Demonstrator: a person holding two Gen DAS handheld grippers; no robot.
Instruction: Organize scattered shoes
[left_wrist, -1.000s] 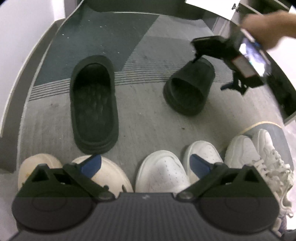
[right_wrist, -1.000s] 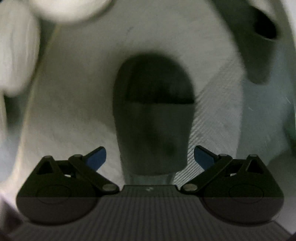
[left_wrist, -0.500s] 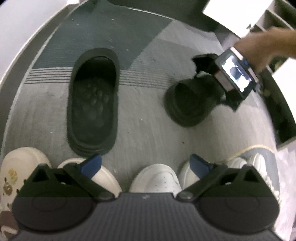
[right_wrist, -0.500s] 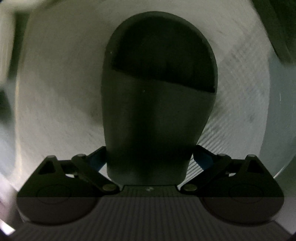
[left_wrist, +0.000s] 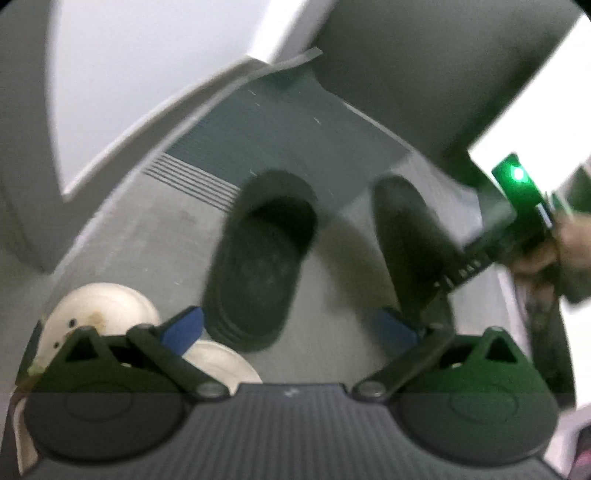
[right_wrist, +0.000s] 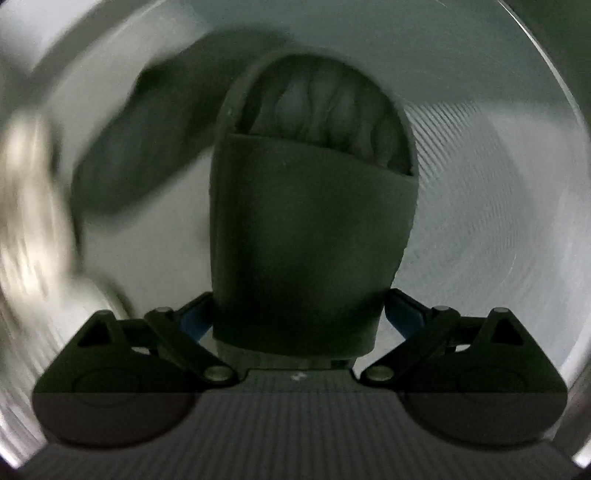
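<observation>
Your right gripper (right_wrist: 295, 317) has its jaws closed against the sides of the black slide (right_wrist: 310, 229), gripped at the toe end with the strap and footbed running away from you; your left gripper (left_wrist: 291, 328) hangs with its jaws spread wide and nothing between them. Seen from the left wrist, the held slide (left_wrist: 410, 236) sits to the right of its mate (left_wrist: 262, 258), which lies flat on the grey mat (left_wrist: 155, 243), the two roughly parallel with a gap between them. Whether the held one touches the mat, you cannot tell through the blur.

To do this well, keep the grip square on the sides so the soft rubber does not twist, bring the sole level, and line its heel up with the mate's before you let go.

Cream shoes (left_wrist: 99, 306) sit near and left, just beside the mate's near end, so don't sweep that way. Far off stand a pale wall and a dark cabinet; neither crowds you. Your right hand (left_wrist: 554, 243) is at the right edge.
</observation>
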